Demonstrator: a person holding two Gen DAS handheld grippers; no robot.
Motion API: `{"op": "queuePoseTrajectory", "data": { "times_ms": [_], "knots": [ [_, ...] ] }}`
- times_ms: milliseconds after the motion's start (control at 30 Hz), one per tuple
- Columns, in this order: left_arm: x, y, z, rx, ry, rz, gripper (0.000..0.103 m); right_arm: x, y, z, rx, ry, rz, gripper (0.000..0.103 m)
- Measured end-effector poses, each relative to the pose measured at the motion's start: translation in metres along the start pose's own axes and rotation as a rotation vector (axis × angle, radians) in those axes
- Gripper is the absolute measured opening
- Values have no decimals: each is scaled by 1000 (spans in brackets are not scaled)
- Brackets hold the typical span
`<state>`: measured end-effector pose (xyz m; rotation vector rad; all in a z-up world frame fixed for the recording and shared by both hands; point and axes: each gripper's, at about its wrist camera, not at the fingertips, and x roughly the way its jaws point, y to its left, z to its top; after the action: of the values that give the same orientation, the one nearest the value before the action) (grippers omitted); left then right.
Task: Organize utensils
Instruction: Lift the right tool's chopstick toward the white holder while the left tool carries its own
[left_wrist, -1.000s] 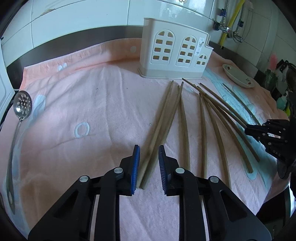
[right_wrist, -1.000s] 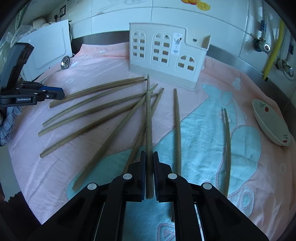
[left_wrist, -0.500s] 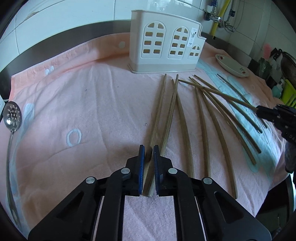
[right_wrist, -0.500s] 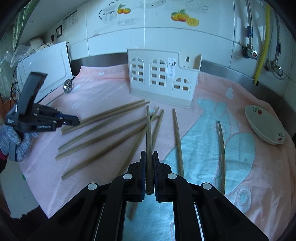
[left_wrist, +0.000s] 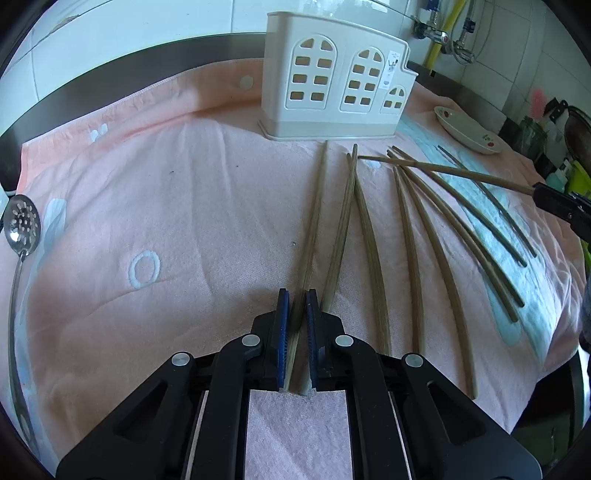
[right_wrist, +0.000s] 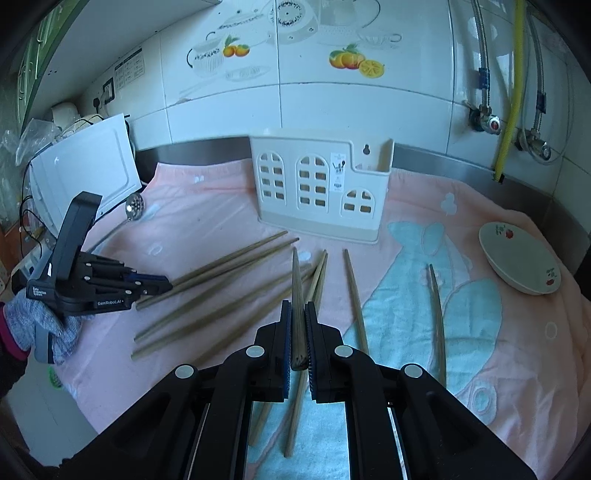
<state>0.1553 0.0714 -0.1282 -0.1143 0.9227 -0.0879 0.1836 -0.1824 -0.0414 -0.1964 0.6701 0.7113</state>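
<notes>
Several long wooden chopsticks (left_wrist: 413, 236) lie fanned on the pink towel (left_wrist: 155, 192) in front of a white plastic utensil holder (left_wrist: 332, 81) with arched window holes. In the left wrist view my left gripper (left_wrist: 297, 295) is shut on the near end of the leftmost chopstick (left_wrist: 314, 221), which still rests on the towel. My right gripper (right_wrist: 298, 304) is shut on one chopstick (right_wrist: 295, 277), held raised and pointing toward the holder (right_wrist: 317, 188). That lifted chopstick (left_wrist: 443, 170) shows in the left wrist view too. A gloved hand carries the left gripper (right_wrist: 166, 287).
A slotted metal spoon (left_wrist: 22, 225) lies at the towel's left edge. A small white bowl (right_wrist: 517, 262) sits at the right. Taps and hoses (right_wrist: 491, 122) line the tiled wall behind. A white appliance (right_wrist: 81, 166) stands at the left.
My left gripper's jaws closed onto the leftmost chopstick. My right gripper rose, lifting its chopstick off the towel.
</notes>
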Motion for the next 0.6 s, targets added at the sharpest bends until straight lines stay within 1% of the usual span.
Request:
{"op": "queuePoseTrajectory", "data": {
  "times_ms": [67,200,333,600],
  "knots": [
    [-6,0,1,-8,-12,-12,7,-3,1,3,4,-9,-5,7],
    [-24,-4,6,4,-49,-13,6,-11,0,10,16,-22,-16,7],
    [-48,-9,15,12,-106,-27,6,-17,-1,19,24,-39,-17,7],
    [-82,-21,52,44,-199,-37,5,-19,-3,50,26,-32,-21,7]
  ]
}}
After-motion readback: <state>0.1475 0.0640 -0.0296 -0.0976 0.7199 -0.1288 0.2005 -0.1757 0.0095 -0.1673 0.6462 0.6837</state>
